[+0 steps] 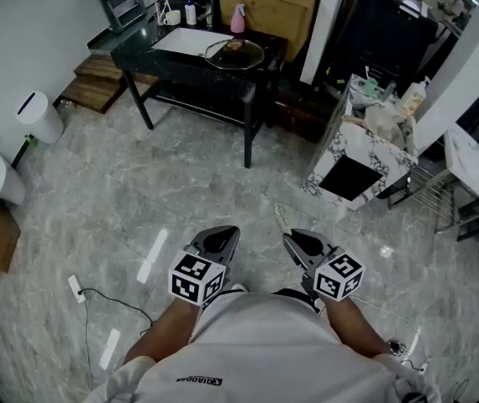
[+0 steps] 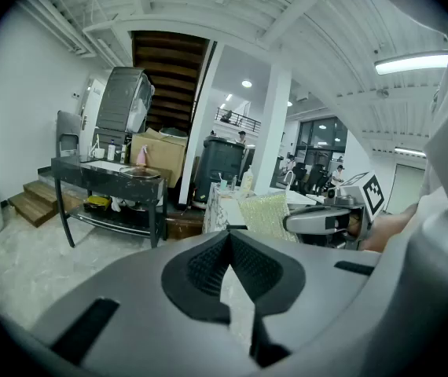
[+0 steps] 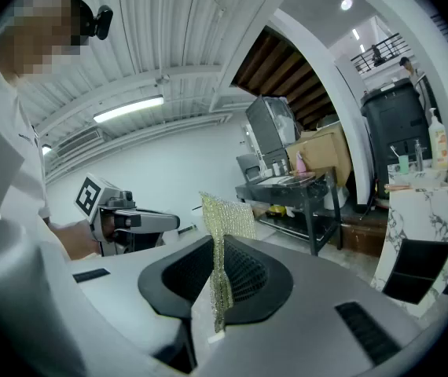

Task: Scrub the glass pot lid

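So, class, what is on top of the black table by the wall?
A glass pot lid, a white flat sheet, a pink bottle, a white bottle and a cup. What lies beneath the lid is too small to tell.

Black table [image 1: 143, 50]: glass pot lid [image 1: 234, 54], white sheet [image 1: 185, 40], pink bottle [image 1: 238, 18], cup [image 1: 171, 17] on top.

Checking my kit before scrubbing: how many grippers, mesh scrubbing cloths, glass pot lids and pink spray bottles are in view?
grippers: 2, the left gripper and the right gripper
mesh scrubbing cloth: 1
glass pot lid: 1
pink spray bottle: 1
Total: 5
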Demonstrator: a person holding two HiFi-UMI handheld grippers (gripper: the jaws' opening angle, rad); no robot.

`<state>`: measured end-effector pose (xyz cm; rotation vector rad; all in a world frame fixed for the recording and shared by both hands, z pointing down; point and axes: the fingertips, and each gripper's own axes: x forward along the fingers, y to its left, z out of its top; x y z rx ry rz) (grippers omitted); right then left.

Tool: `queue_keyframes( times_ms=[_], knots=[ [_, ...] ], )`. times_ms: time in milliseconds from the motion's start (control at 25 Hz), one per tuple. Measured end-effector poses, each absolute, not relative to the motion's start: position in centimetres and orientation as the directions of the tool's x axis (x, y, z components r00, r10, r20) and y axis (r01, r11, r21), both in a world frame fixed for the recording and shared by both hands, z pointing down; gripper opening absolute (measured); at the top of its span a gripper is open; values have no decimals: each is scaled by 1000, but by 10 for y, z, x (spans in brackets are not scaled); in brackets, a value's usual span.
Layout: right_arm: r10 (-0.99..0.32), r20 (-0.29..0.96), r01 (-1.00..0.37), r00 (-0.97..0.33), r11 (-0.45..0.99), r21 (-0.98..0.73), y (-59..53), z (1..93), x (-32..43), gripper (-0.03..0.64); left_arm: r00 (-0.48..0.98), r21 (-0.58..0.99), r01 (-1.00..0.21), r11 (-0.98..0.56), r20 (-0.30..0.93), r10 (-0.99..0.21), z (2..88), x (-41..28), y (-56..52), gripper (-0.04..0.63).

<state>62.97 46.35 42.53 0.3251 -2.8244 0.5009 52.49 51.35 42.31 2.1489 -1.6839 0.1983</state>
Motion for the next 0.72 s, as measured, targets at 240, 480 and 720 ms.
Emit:
queue_keyframes(
  times_ms=[240,480,720],
  knots=[
    [-170,289,-257,-942,920,-296,463,422,626,71,257,205,-959,-196,340,-904,415,518,512,12],
    [-162,300,-251,-940,924,-287,461,422,622,71,246,199,-962,-187,333,-910,411,513,510,12],
    [-129,221,-201,-967,918,-343,461,407,612,72,270,303,-937,-172,318,-909,415,507,505,12]
  ],
)
